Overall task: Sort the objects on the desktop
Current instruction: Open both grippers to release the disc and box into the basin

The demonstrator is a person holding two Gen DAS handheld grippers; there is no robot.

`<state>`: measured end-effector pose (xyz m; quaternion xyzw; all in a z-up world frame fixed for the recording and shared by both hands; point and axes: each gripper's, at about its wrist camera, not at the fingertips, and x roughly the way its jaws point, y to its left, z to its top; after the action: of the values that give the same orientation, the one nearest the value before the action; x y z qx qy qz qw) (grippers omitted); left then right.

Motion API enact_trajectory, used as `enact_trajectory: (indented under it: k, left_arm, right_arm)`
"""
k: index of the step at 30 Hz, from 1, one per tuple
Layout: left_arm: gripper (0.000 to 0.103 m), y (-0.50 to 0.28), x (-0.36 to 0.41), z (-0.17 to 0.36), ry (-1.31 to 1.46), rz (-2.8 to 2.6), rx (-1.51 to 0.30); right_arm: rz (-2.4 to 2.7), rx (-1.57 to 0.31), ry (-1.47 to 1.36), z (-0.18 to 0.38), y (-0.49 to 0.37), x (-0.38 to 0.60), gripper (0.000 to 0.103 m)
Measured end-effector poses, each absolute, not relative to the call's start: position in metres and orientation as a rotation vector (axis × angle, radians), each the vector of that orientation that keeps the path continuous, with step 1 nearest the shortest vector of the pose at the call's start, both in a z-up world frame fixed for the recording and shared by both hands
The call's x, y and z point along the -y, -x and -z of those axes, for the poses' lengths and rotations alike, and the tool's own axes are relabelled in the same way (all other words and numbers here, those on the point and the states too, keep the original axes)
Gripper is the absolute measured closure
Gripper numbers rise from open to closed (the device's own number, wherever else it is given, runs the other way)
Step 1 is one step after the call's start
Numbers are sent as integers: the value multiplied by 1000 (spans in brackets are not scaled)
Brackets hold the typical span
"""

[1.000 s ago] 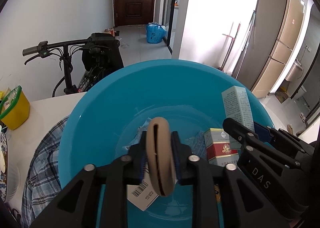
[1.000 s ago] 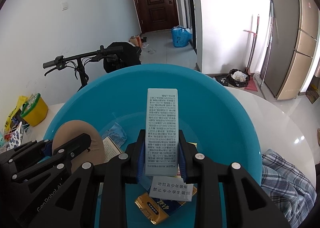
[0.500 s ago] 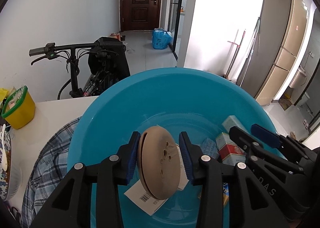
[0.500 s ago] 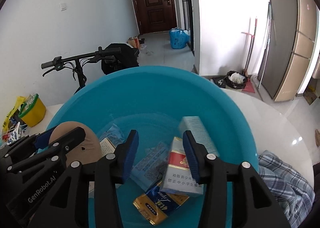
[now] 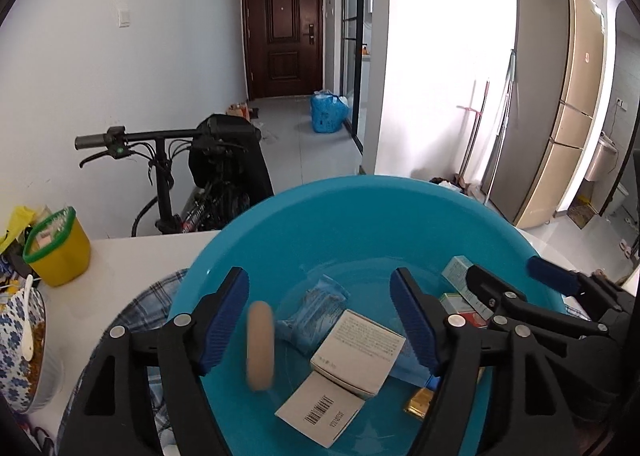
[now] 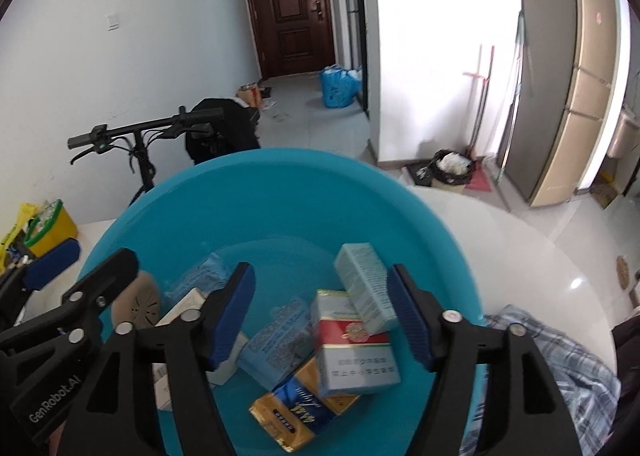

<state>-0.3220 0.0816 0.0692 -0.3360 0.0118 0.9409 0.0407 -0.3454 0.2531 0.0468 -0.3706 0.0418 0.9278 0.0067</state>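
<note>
Two handheld grippers hover side by side over a large blue plastic basin (image 5: 320, 223) that sits on a white counter (image 5: 128, 260). The left gripper (image 5: 320, 320) has its blue-padded fingers (image 5: 224, 316) spread wide apart and released; between them a tan disc (image 5: 260, 344) appears edge-on and blurred, touching neither finger. The right gripper (image 6: 320, 316) is likewise spread open and grasps nothing. Inside the basin lies a loose pile — a white box with a barcode flap (image 5: 352, 356), a pale blue packet (image 5: 316, 308), a red-and-white cigarette pack (image 6: 352, 340), a gold-and-blue pack (image 6: 296, 416) and a pale teal carton (image 6: 364, 284) leaning on the red pack. A plaid cloth (image 6: 560, 368) lies beside the basin, and a yellow tub (image 5: 56, 252) stands at the counter's left (a bicycle (image 5: 168, 175) is parked behind).
</note>
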Motion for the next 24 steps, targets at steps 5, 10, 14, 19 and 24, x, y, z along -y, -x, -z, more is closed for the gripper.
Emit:
enact_trajectory:
  k: [5, 10, 14, 19, 24]
  left_arm:
    - [19, 319, -72, -79, 952, -2933, 6]
    - [18, 308, -58, -98, 822, -2935, 117]
    - [18, 298, -60, -110, 733, -3004, 64]
    - [18, 280, -65, -123, 622, -3062, -14]
    - [16, 252, -64, -147, 455, -3084, -40]
  right_arm:
    - [-2900, -62, 1053, -59, 338, -255, 13]
    - [-2940, -84, 964, -73, 331, -258, 6]
    - [-2955, -95, 914, -82, 324, -261, 6]
    - [-2986, -90, 820, -98, 312, -261, 6]
    - [-3016, -87, 696, -120, 293, -261, 6]
